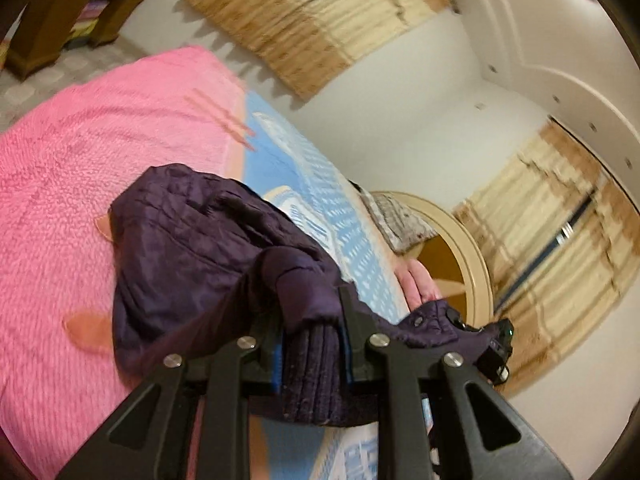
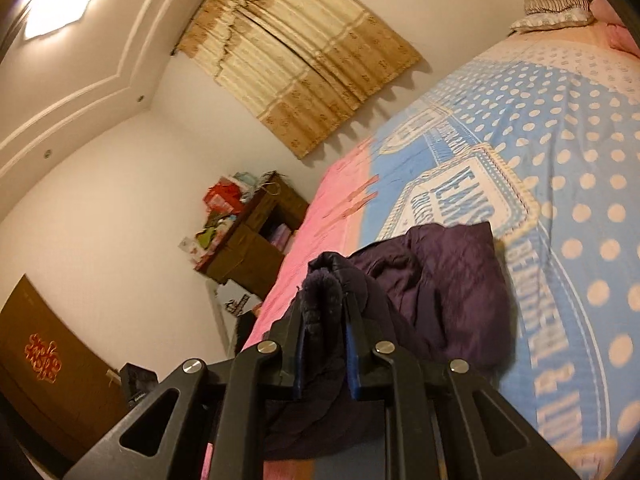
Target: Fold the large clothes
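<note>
Left gripper [image 1: 310, 316] clamped on the ribbed knit cuff of the dark purple quilted jacket [image 1: 192, 248]; right gripper [image 2: 326, 316] clamped on another bunched edge of it (fleecy-looking fabric wedged between the pads). Jacket hangs from both, crumpled, over the bed, with the pink textured blanket [image 1: 80, 160] on one side and the blue polka-dot printed sheet [image 2: 560, 160] on the other. Frames motion-blurred.
</note>
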{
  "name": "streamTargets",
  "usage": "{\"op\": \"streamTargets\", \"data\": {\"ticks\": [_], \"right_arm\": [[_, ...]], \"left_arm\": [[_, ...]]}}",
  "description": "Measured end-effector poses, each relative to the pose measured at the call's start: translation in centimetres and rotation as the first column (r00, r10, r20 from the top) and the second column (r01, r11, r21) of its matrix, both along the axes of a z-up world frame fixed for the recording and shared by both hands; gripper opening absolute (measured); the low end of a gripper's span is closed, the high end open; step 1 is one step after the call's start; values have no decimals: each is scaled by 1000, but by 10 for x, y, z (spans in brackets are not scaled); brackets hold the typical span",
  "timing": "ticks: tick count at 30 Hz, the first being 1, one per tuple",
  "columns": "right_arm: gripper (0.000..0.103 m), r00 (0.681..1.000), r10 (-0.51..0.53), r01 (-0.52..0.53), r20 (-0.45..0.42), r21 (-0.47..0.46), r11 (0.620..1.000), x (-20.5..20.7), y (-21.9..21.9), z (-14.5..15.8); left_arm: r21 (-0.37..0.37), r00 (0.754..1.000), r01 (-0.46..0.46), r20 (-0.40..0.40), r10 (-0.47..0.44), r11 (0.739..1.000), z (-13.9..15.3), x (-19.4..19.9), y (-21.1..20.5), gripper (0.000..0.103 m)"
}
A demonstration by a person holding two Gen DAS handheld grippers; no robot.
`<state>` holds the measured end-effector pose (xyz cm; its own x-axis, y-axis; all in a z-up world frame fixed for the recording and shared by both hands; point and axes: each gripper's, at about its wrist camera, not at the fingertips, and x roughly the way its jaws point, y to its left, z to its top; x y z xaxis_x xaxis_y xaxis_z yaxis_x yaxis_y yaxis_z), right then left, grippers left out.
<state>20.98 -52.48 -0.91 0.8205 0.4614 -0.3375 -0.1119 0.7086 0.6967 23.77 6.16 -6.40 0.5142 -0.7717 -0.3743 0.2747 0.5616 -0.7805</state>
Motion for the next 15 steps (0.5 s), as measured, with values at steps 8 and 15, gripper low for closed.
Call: {"op": "streamTargets", "data": {"ticks": [8, 15], "right_arm": [[11, 992, -81, 78, -94, -35, 996, 101, -14, -23], [15, 973, -102, 72, -208, -145, 987, 172, -14, -87]], "left_arm": [[78, 992, -14, -122, 24, 997, -32, 88, -22, 22], [122, 967, -32, -246, 62, 992, -97, 153, -36, 22]]}}
